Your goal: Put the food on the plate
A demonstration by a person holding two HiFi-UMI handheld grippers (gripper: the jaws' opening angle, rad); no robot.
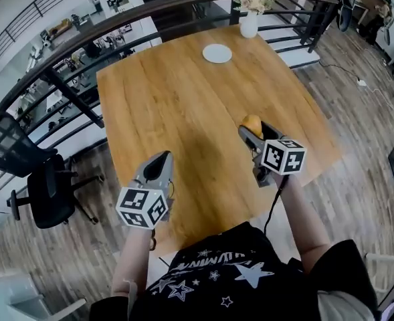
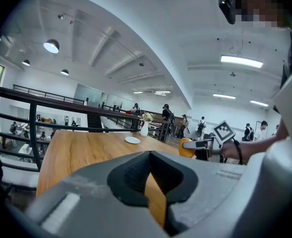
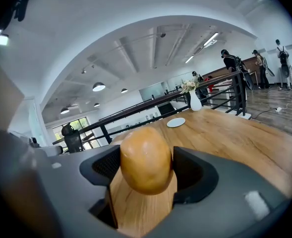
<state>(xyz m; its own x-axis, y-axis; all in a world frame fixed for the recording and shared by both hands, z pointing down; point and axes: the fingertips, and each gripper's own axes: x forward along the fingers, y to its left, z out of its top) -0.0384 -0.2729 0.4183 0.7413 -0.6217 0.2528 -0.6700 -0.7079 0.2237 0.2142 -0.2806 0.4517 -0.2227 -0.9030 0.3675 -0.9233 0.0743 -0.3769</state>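
1. Closest beneath the head camera is the person's black shirt printed with white stars [image 1: 230, 273]. Both forearms reach forward over the near edge of the light-brown wooden table [image 1: 183, 105].
2. Next comes the grey left gripper [image 1: 164, 158], above the table's near left part. Its own view shows the dark pads pressed together at the tips with nothing between them, and a wedge of tabletop shows in the slit behind.
3. Slightly farther forward, the right gripper [image 1: 253, 131] pinches a smooth golden-brown rounded piece of food [image 1: 251, 120]. The head view shows only the food's top past the jaws. The right gripper view shows it filling the gap, with a pad against each side.
4. Only the left gripper view shows that grip side-on, with the food poking out at the tip.
5. Well beyond the food, near the table's far edge, lies a round white plate [image 1: 217, 53].
6. Just past the plate stands a white vase of pale flowers [image 1: 249, 20], beside the dark metal railing [image 2: 32, 133].
7. A black chair [image 1: 49, 189] on the floor at the left appears in the head view. The distant standing people [image 2: 166, 114] show in the gripper views.
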